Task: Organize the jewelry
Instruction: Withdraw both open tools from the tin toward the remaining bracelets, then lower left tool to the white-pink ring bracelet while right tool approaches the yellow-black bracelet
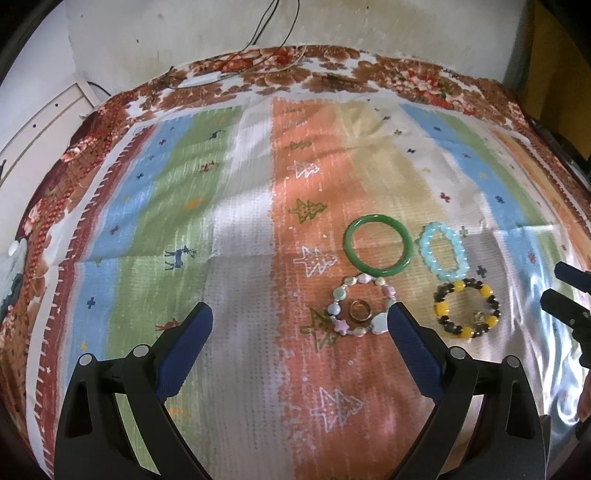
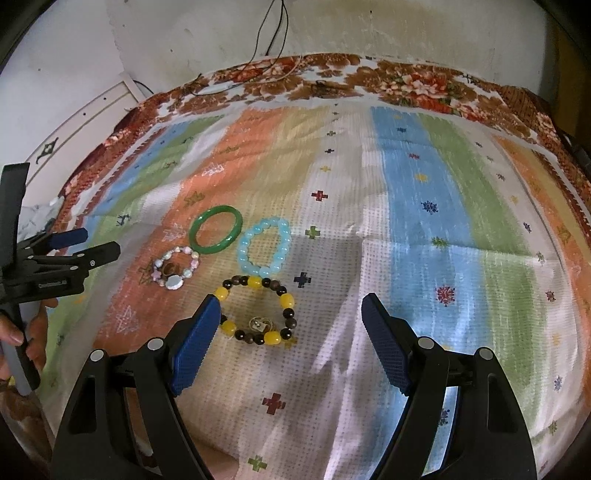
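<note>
Four bracelets lie close together on the striped cloth. A green bangle lies beside a light blue bead bracelet. Below them lie a pastel charm bracelet with a gold ring inside it, and a yellow and dark bead bracelet with a small metal piece inside. My left gripper is open, empty, its right finger beside the pastel bracelet. My right gripper is open, empty, over the yellow bracelet.
The cloth covers a bed with a floral brown border. A white wall with hanging black cables stands behind. A white board leans at the left. The person's hand holds the left gripper's handle.
</note>
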Demonstrator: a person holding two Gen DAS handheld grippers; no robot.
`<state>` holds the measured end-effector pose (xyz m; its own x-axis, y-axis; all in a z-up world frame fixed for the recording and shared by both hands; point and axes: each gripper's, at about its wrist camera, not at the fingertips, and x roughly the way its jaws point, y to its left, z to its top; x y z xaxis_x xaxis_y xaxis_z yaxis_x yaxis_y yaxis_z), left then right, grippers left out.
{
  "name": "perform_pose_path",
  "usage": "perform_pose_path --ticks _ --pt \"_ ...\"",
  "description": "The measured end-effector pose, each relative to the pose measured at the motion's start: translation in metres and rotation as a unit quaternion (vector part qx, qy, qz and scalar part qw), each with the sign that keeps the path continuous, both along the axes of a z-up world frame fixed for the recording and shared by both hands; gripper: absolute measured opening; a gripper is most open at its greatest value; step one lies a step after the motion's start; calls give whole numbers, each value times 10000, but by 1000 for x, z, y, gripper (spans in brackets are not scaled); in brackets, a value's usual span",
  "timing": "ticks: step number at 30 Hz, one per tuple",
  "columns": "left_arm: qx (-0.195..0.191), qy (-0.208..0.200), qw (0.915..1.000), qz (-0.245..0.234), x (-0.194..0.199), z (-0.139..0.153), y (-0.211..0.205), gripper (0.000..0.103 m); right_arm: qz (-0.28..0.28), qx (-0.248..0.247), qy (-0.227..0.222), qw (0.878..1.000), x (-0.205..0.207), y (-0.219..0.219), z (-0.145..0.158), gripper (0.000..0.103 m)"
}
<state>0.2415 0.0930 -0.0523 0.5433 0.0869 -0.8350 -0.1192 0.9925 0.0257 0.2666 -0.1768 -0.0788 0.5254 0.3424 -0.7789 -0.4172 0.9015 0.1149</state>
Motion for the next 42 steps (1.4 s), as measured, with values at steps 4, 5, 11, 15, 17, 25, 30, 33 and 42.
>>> perform_pose_path --ticks 4,5,11,15,17,25,30,33,42 --pt "-61 92 9999 14 6 -6 2 94 3 -41 79 10000 5 0 -5 79" --pt "-58 105 9999 12 8 -7 2 94 3 -45 90 9999 6 1 -6 79" --pt "13 241 9997 -25 19 -17 -2 94 -23 -66 209 9998 14 2 -12 79" --pt "9 318 9995 -23 26 -22 -4 94 -37 -107 278 9995 20 3 -17 79" --pt "-18 344 9994 -29 29 -24 -5 94 -44 -122 323 9994 23 3 -21 79" --pt "15 482 9988 -87 42 -36 -10 94 -82 -164 487 9986 35 3 -33 79" --pt "40 543 9985 -44 49 -42 -10 94 -50 -231 539 9983 39 7 -39 79" --pt "-56 626 9980 27 52 -47 -7 94 -59 -226 589 9980 42 7 -41 79" --pt "6 732 9973 -51 60 -59 -13 94 -120 -276 664 9973 45 8 -46 79"
